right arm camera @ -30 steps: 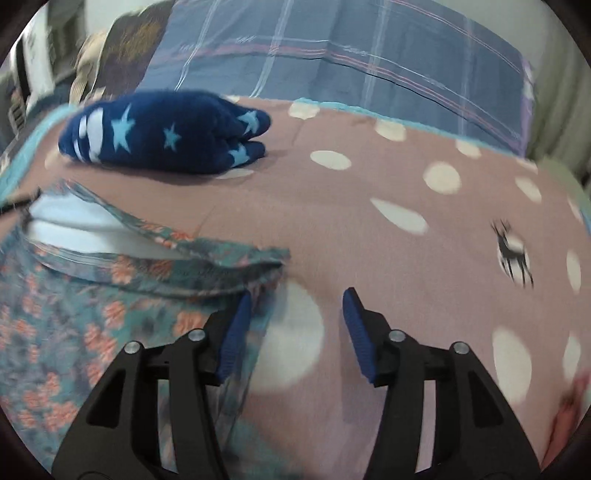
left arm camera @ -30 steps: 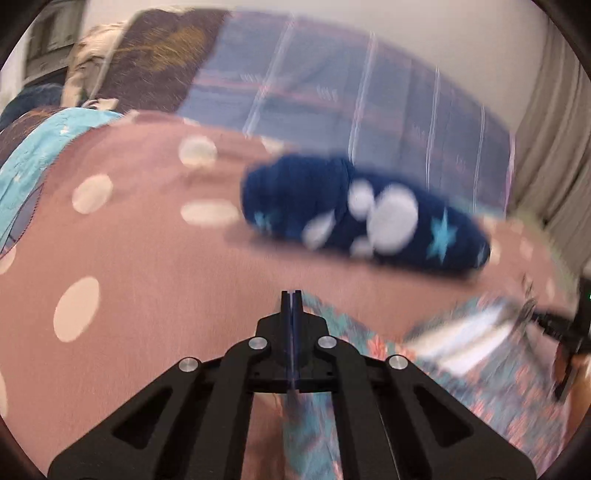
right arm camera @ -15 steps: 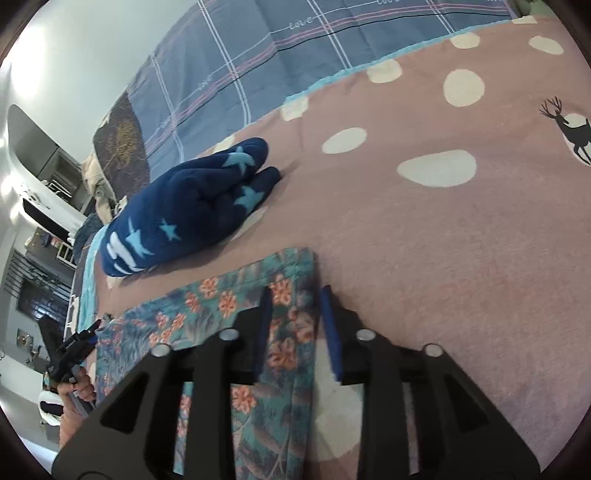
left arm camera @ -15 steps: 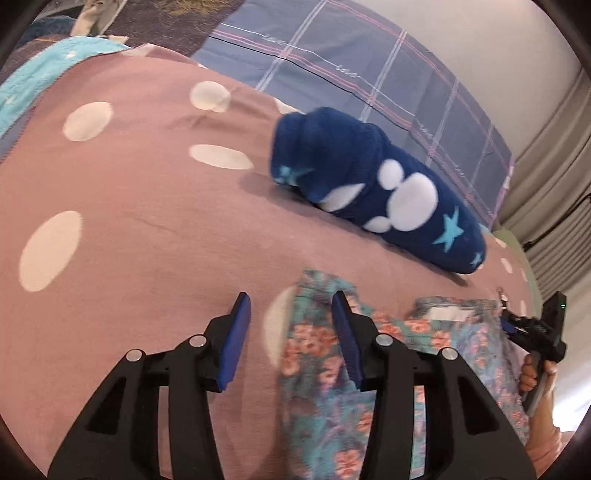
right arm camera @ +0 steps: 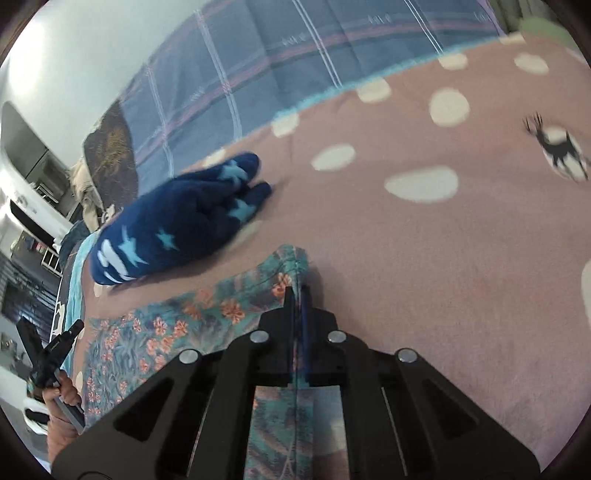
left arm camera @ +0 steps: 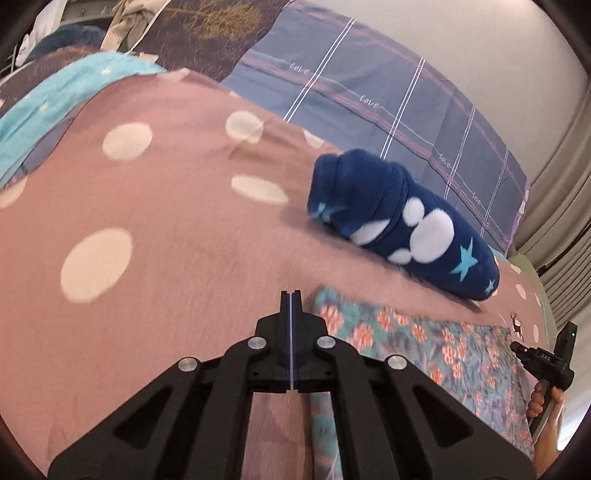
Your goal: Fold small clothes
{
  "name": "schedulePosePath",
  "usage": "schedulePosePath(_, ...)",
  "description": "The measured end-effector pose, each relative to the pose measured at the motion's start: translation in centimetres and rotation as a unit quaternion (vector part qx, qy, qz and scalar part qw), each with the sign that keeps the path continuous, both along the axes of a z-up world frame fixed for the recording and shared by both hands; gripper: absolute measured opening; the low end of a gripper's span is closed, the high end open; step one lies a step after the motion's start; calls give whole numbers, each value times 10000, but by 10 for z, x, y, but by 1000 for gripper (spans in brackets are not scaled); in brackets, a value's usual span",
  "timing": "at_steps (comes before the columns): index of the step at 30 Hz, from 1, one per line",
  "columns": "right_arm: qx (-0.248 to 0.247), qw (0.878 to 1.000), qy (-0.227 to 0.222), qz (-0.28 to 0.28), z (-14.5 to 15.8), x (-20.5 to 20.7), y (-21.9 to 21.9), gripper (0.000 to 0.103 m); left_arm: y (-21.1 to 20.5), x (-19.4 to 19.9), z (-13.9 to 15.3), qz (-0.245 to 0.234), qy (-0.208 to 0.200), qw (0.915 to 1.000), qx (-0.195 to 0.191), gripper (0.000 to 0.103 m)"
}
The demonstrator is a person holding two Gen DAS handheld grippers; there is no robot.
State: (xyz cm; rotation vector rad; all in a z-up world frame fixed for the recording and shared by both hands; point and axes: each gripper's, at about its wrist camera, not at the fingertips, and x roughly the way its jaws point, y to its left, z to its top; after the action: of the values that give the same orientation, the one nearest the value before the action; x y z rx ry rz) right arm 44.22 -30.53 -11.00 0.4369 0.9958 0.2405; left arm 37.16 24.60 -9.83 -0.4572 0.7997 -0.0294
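Note:
A teal floral garment [left arm camera: 424, 343] lies flat on the pink dotted blanket [left arm camera: 155, 229]; it also shows in the right wrist view [right arm camera: 192, 321]. My left gripper [left arm camera: 291, 295] is shut, just left of the garment's near corner, with no cloth visible between its pads. My right gripper [right arm camera: 296, 291] is shut on the garment's other corner edge; cloth runs between its fingers. A folded navy fleece piece with stars and white spots [left arm camera: 399, 221] lies beyond the garment, also seen in the right wrist view [right arm camera: 177, 225].
A blue plaid pillow [left arm camera: 388, 96] and a dark pillow [left arm camera: 207, 33] lie at the head of the bed. A turquoise blanket edge [left arm camera: 55, 92] is at the far left. Each view shows the other hand-held gripper [left arm camera: 546, 362] [right arm camera: 48, 354].
Both grippers went from open to shut. The right one closed on the floral garment's corner; the left one closed beside the other corner. The garment now lies flatter.

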Motion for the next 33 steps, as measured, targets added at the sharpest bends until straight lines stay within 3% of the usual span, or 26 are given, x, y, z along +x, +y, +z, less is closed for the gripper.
schedulePosePath(4, 1, 10000, -33, -74, 1, -14, -6, 24, -7, -47, 13, -537, -96, 9984, -134, 23)
schedulePosePath(7, 134, 9997, -159, 113, 15, -50, -17, 25, -15, -100, 22, -867, -178, 9960, -155, 39)
schedulePosePath(14, 670, 9957, -232, 601, 40, -182, -45, 25, -32, -190, 14, -1088, 16, 9935, -331, 40)
schedulePosePath(17, 785, 9933, -199, 822, 44, -219, -37, 35, -44, -202, 8, -1213, 225, 9923, -90, 44)
schedulePosePath(18, 772, 9929, -168, 884, 44, -225, -32, 41, -49, -202, 6, -1224, 309, 9920, 6, 44)
schedulePosePath(20, 637, 9930, -129, 983, 43, -229, -21, 42, -55, -199, 0, -1228, 430, 9914, 147, 42)
schedulePosePath(21, 602, 9929, -124, 1014, 43, -229, -16, 42, -58, -194, -3, -1179, 512, 9914, 227, 33)
schedulePosePath(22, 563, 9929, -113, 1041, 43, -226, -12, 42, -59, -192, -3, -1118, 547, 9919, 267, 3)
schedulePosePath(23, 466, 9931, -58, 1077, 41, -221, -6, 41, -57, -192, -1, -1053, 540, 9926, 262, 4)
schedulePosePath(24, 366, 9934, 24, 1087, 38, -217, -2, 31, -54, -196, 6, -984, 381, 9943, 121, 3)
schedulePosePath(25, 235, 9938, 169, 1069, 34, -213, 2, 6, -50, -203, 16, -974, 180, 9951, 14, 3)
schedulePosePath(27, 185, 9950, 183, 961, 34, -213, 1, 6, -46, -217, 32, -1016, -115, 9947, -86, 3)
schedulePosePath(30, 508, 9928, -606, 900, 66, -247, -16, 2, -43, -235, 42, -1191, -312, 9924, 26, 2)
schedulePosePath(33, 578, 9872, -1150, 946, 84, -289, -37, 0, -39, -239, 27, -1237, -131, 9921, 138, 4)
